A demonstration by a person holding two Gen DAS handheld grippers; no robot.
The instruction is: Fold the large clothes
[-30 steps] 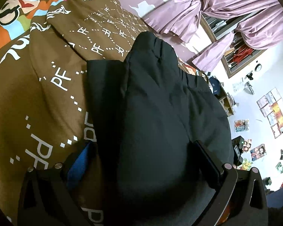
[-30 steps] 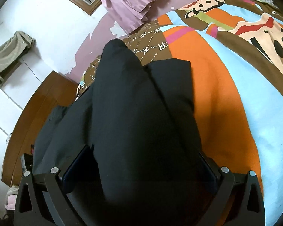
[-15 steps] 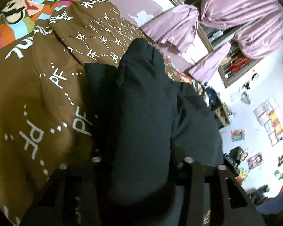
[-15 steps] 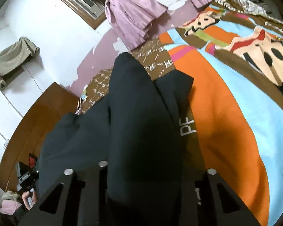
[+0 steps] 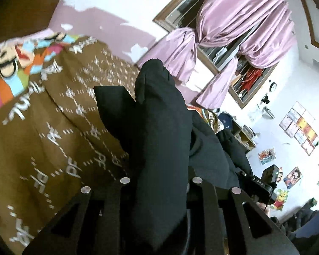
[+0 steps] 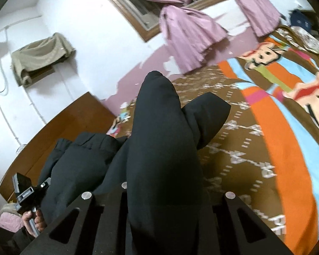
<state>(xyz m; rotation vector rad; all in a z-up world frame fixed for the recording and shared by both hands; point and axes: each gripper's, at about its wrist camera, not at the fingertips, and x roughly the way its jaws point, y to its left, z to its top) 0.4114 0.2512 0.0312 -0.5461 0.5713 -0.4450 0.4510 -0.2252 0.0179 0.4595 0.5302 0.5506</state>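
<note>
Both claws closing | left claw (image 5: 157, 191), right claw (image 6: 159, 193) pinch black garment (image 5: 159, 127)

Black garment (image 5: 159, 140), brown white-lettered bedspread (image 5: 53, 127) with orange-blue cartoon patches, mauve curtains (image 5: 240, 25).

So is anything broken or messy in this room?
Yes. The purple paint on the wall behind the bed is peeling, leaving ragged white patches. A khaki cloth is bundled over a wall shelf. Papers lie scattered by the far wall.

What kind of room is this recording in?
Most likely a home bedroom: a bed with a cartoon-print bedspread, pink curtains tied at a wooden-framed window, and posters on the wall.
</note>
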